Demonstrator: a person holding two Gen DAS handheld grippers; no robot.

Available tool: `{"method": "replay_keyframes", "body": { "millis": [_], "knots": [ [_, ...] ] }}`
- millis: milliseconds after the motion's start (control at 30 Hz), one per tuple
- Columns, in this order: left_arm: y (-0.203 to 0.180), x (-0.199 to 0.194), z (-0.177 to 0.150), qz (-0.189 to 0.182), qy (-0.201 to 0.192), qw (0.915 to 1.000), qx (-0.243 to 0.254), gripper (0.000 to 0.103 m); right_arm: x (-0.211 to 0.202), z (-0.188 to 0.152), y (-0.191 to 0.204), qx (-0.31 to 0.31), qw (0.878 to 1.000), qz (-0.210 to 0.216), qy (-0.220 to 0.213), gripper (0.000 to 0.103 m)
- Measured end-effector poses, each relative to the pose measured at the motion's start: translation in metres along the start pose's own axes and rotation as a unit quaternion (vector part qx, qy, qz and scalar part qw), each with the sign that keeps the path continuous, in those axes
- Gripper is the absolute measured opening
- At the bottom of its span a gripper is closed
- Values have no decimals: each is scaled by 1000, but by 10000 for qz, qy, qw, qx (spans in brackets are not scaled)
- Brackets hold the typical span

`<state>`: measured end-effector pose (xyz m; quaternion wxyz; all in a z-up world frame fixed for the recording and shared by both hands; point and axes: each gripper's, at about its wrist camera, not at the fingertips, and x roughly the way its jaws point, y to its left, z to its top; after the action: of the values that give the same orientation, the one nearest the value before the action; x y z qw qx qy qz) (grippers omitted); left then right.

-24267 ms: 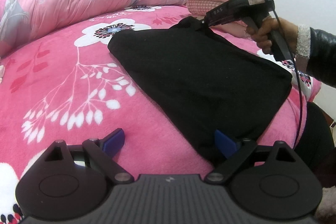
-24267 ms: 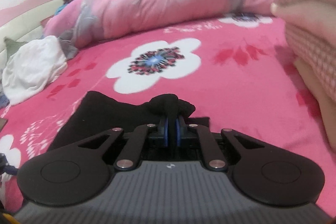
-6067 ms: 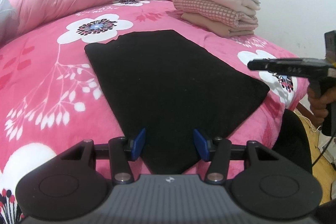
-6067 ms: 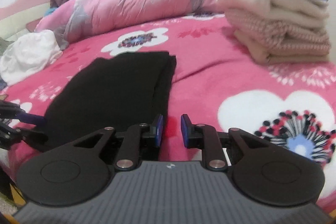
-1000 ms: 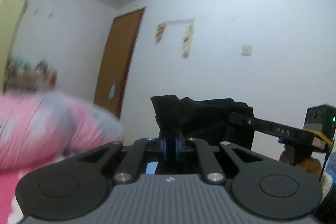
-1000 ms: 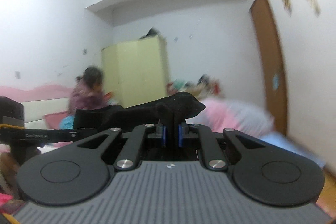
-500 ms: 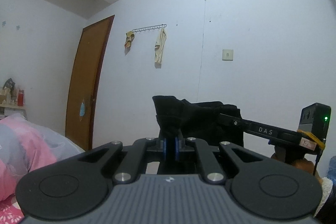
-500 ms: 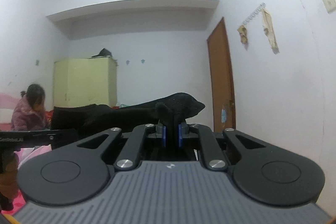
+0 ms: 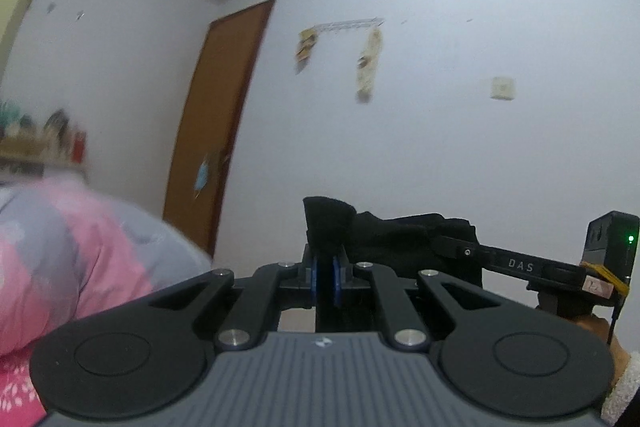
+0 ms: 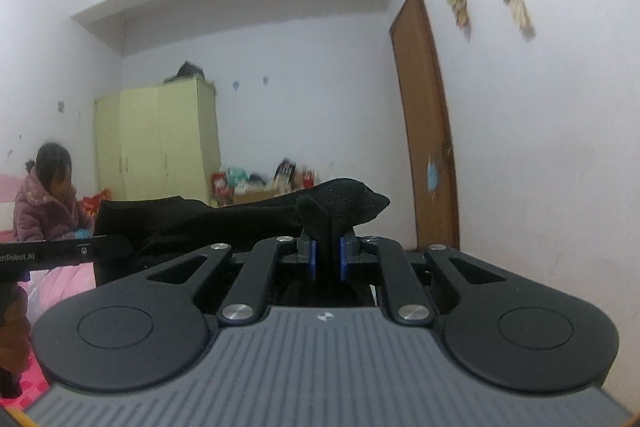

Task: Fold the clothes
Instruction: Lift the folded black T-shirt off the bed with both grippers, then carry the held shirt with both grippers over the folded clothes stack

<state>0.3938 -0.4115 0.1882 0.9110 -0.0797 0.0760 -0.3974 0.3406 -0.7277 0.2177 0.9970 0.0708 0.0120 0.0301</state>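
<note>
1. Right now your left hand-held gripper (image 9: pixel 325 281) has its blue pads pressed together on a bunched corner of the black garment (image 9: pixel 394 239), which pokes up at 12 o'clock just past the fingertips.
2. Likewise, your right hand-held gripper (image 10: pixel 325 263) is pinching another corner of the same black garment (image 10: pixel 240 219); a tuft stands above the pads.
3. Between the two grips the cloth hangs in the air, running toward 3 o'clock in the left wrist view and toward 9 o'clock in the right. It sags and creases, so I judge it soft, light and limp, with no stiffness of its own.
4. Keep hold at the corners or the top hem; a shallow pinch on such fabric could slip.
5. Below and beyond, at 8 o'clock, lies the pink quilt (image 9: pixel 76 251) on the bed; whether the garment's lower edge touches it is hidden.
</note>
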Motion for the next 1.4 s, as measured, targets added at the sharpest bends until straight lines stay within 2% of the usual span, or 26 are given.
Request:
{"method": "replay_keyframes", "body": {
  "millis": [167,367,400,467,533,567,633,733,833,867,900,933,967,1000,1100,1200,1300,1333,1400],
  "knots": [
    [46,18,-22,396,357,9981,-306,8,52,-24,5,-124,9985,153,503,9],
    [98,37,-58,745,787,9920,-644,8,111,-60,22,-303,9926,325,1128,11],
    [106,40,-65,799,875,9905,-696,11,118,-69,25,-292,9909,349,1264,12],
    [120,46,-79,1020,1104,9862,-689,24,136,-86,29,-307,9841,349,1717,15],
    [136,52,-92,1368,1252,9800,-717,45,147,-103,37,-492,9749,89,2170,37],
    [146,51,-95,1507,1277,9767,-839,47,150,-106,38,-532,9723,-70,2273,57],
    [161,48,-98,1708,1283,9716,-1016,48,151,-104,37,-528,9725,-290,2251,60],
    [173,39,-97,1897,1218,9681,-1092,48,132,-91,20,-297,9830,-566,1720,66],
    [158,36,-91,1752,1112,9741,-898,49,106,-74,2,52,9877,-1174,1035,65],
    [152,35,-88,1669,1075,9766,-822,49,98,-70,0,136,9889,-1175,895,57],
    [145,35,-86,1582,1039,9792,-737,49,92,-68,0,188,9913,-995,838,45],
    [133,37,-85,1436,1009,9830,-536,50,88,-67,2,164,9931,-795,850,38],
    [125,40,-85,1288,1000,9860,-362,50,90,-68,8,23,9933,-578,1001,25],
    [117,44,-86,1134,1027,9879,-249,50,94,-69,16,-163,9918,-361,1219,17],
    [108,62,-92,907,1440,9848,-351,48,120,-85,29,-432,9794,-133,1966,13],
    [118,65,-95,1080,1564,9806,-478,47,156,-106,33,-352,9588,-101,2816,13],
    [127,67,-98,1252,1687,9758,-605,49,179,-128,13,127,9397,-596,3365,10],
    [131,68,-99,1310,1728,9741,-647,48,183,-133,5,342,9347,-895,3422,10],
    [137,70,-101,1424,1809,9704,-732,52,182,-132,-14,753,9324,-1549,3179,17]
  ]
}}
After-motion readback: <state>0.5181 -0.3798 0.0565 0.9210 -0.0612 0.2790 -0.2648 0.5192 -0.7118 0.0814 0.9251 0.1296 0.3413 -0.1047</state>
